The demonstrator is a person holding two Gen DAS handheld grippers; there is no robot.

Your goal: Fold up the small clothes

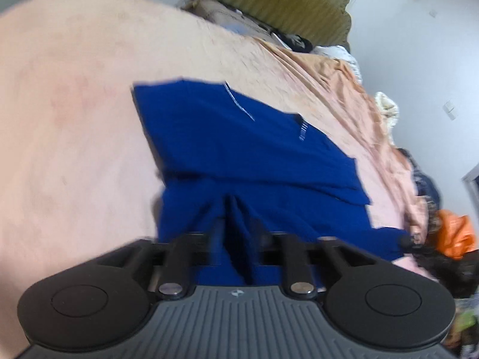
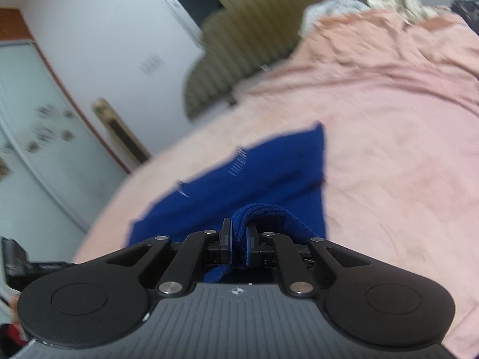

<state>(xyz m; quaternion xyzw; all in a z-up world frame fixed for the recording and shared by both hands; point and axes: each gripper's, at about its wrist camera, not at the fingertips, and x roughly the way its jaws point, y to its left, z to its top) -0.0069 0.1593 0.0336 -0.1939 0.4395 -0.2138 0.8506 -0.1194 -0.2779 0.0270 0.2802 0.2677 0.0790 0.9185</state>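
Note:
A small dark blue garment lies on a pink bedsheet, partly lifted at its near edge. My left gripper is shut on a pinched fold of the blue garment; the fingertips are blurred and half buried in cloth. In the right wrist view the same blue garment lies spread ahead. My right gripper is shut on a bunched hem of it, held just above the sheet.
An olive-green padded headboard stands at the far end of the bed, also in the right wrist view. Rumpled orange-pink bedding and an orange bag lie to the right. A white wall and door stand left.

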